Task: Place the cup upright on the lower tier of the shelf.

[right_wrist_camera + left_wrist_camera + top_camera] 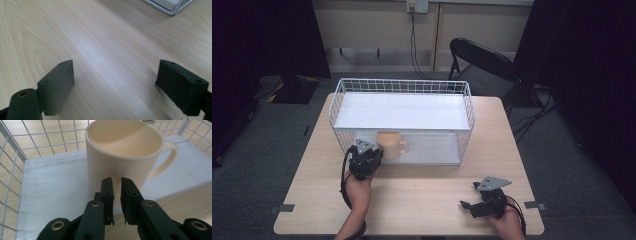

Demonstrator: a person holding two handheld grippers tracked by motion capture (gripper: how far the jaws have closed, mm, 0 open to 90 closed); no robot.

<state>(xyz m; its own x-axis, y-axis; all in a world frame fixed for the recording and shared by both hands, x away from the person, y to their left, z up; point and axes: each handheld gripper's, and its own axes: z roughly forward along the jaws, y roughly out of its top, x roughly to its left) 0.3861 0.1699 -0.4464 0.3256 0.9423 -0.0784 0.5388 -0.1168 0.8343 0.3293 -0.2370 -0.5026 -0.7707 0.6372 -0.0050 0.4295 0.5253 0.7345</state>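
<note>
Now, at the left of the high view, my left gripper (373, 151) sits at the open front of the white wire basket (469, 107), jaws drawn nearly together with only a thin slit between them and nothing clamped. Their tips sit just short of the cream mug (122, 157), which stands upright on the basket's white floor near the front left corner, handle (165, 160) pointing toward the right of the frame. I judge the risk to be a push: with the jaws this narrow, any forward creep would shove the mug along that smooth liner or tip it, and the wire side close by could catch my knuckles. Further right, my right gripper (472, 204) rests low over the pale wooden table (422, 195) with jaws spread wide, holding nothing. Beyond lie grey carpet, a black folding chair (482, 62) and dark curtains.
</note>
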